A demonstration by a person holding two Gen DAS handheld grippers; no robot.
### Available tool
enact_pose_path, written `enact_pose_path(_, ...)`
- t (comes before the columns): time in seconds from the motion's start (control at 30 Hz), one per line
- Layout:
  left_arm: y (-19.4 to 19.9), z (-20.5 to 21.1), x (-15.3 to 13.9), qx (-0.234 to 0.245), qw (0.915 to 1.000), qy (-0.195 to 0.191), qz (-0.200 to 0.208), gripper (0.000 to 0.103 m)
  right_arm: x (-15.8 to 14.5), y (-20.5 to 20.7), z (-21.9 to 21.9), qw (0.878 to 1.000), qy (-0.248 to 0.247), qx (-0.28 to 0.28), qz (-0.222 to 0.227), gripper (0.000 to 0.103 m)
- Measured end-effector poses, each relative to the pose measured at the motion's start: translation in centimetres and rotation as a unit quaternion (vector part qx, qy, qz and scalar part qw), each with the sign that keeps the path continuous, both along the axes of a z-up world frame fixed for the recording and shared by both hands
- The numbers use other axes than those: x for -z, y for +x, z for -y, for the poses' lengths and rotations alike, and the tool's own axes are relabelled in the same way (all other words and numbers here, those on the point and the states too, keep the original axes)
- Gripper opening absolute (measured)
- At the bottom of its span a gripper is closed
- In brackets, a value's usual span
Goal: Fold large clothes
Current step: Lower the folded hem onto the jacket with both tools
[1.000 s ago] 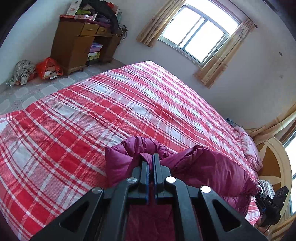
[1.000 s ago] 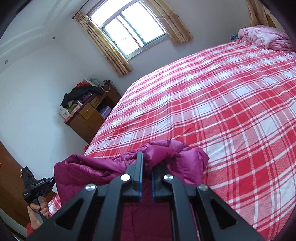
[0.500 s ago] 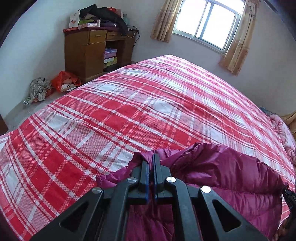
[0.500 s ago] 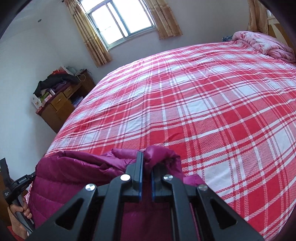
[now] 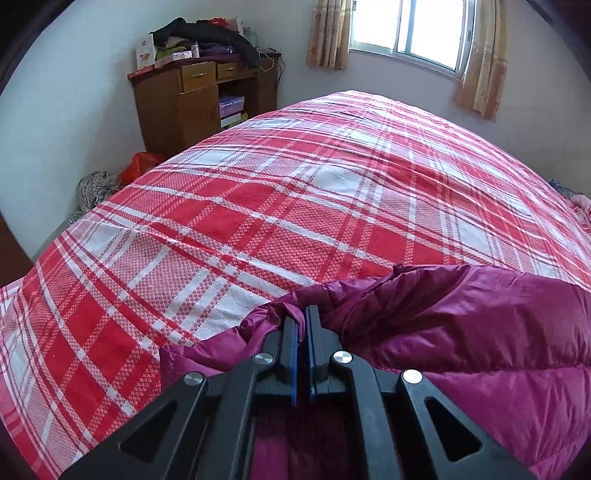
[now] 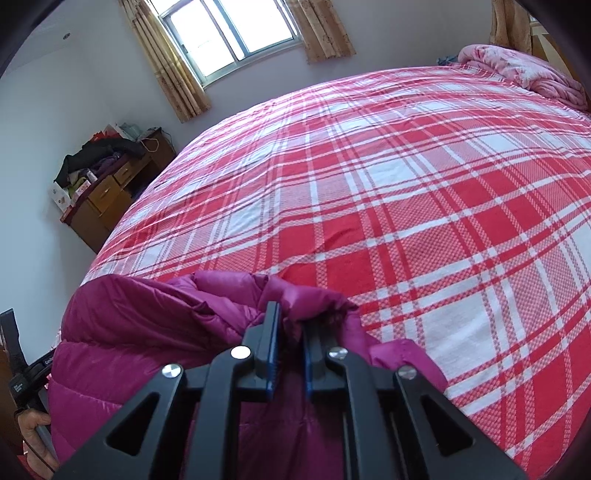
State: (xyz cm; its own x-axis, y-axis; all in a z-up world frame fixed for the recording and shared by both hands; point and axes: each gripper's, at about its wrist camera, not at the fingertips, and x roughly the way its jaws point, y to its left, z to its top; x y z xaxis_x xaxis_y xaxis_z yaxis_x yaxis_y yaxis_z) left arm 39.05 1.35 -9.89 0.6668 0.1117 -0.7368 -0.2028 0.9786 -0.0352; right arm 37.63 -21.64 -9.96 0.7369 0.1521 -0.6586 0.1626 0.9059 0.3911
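A magenta puffer jacket (image 5: 461, 332) lies at the near edge of a bed with a red and white plaid cover (image 5: 295, 221). My left gripper (image 5: 303, 314) is shut on a bunched edge of the jacket at its left end. In the right wrist view the jacket (image 6: 147, 332) spreads to the left, and my right gripper (image 6: 291, 314) is shut on a fold of it at its right end. The left gripper's handle and the hand on it (image 6: 26, 387) show at the far left of the right wrist view.
A wooden desk (image 5: 192, 103) piled with dark clothes and boxes stands against the far wall on the left. A curtained window (image 5: 406, 33) is behind the bed. A pink quilt (image 6: 524, 70) lies at the bed's far right. Bags lie on the floor (image 5: 122, 173).
Both grippers have lowered and moved forward over the bed with the jacket. The jacket edge, bunched and raised before, now stretches flatter between them.
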Motion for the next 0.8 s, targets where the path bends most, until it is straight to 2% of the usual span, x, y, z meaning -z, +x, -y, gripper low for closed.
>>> enact_pose_path(0.13, 0.5, 0.6, 0.2, -0.004, 0.9997, 0.022, -0.005, 0.004, 0.0, 0.0, 0.0, 1.000, 0.006, 0.001, -0.001, 0.012)
enact_pose_path(0.23, 0.7, 0.9, 0.3, -0.005, 0.9994, 0.033, -0.007, 0.004, 0.0, 0.1, 0.7, 0.999, 0.034, -0.004, -0.009, 0.014)
enact_pose_path(0.33, 0.6, 1.0, 0.4, -0.005, 0.9994, 0.033, -0.007, 0.004, -1.5, -0.6, 2.2, 0.997, 0.068, 0.019, -0.012, 0.025)
enact_pose_path(0.4, 0.6, 1.0, 0.4, -0.005, 0.9994, 0.032, -0.007, 0.004, -4.3, -2.6, 2.9, 0.997, 0.049, 0.055, 0.033, 0.052)
enact_pose_path(0.47, 0.7, 1.0, 0.4, -0.005, 0.9994, 0.034, -0.007, 0.004, -7.3, -4.7, 2.3, 0.993, -0.001, 0.080, 0.085, 0.062)
enact_pose_path(0.5, 0.7, 1.0, 0.4, -0.005, 0.9993, 0.035, -0.008, 0.004, -8.5, -5.4, 1.4, 0.991, -0.029, 0.075, 0.103, 0.062)
enact_pose_path(0.53, 0.7, 1.1, 0.4, -0.005, 0.9992, 0.039, -0.008, 0.004, -9.4, -5.5, -0.1, 0.991, -0.060, 0.047, 0.112, 0.062)
enact_pose_path(0.57, 0.7, 1.1, 0.4, -0.005, 0.9991, 0.042, -0.009, 0.004, -9.7, -5.0, -1.9, 0.991, -0.085, 0.005, 0.106, 0.059)
enact_pose_path(0.63, 0.7, 1.2, 0.4, -0.005, 0.9990, 0.045, -0.009, 0.004, -8.9, -3.1, -5.9, 0.987, -0.135, -0.067, 0.063, 0.033)
enact_pose_path(0.67, 0.7, 1.2, 0.4, -0.006, 0.9990, 0.044, -0.009, 0.004, -8.0, -2.0, -7.5, 0.983, -0.155, -0.090, 0.039, 0.014)
enact_pose_path(0.73, 0.6, 1.1, 0.3, -0.004, 0.9992, 0.039, -0.007, 0.004, -6.2, -0.2, -8.8, 0.980, -0.175, -0.093, 0.009, 0.011)
enact_pose_path(0.8, 0.5, 0.7, 0.2, -0.002, 0.9998, 0.022, -0.004, 0.004, -4.0, 1.3, -7.9, 0.983, -0.177, -0.050, -0.017, 0.012)
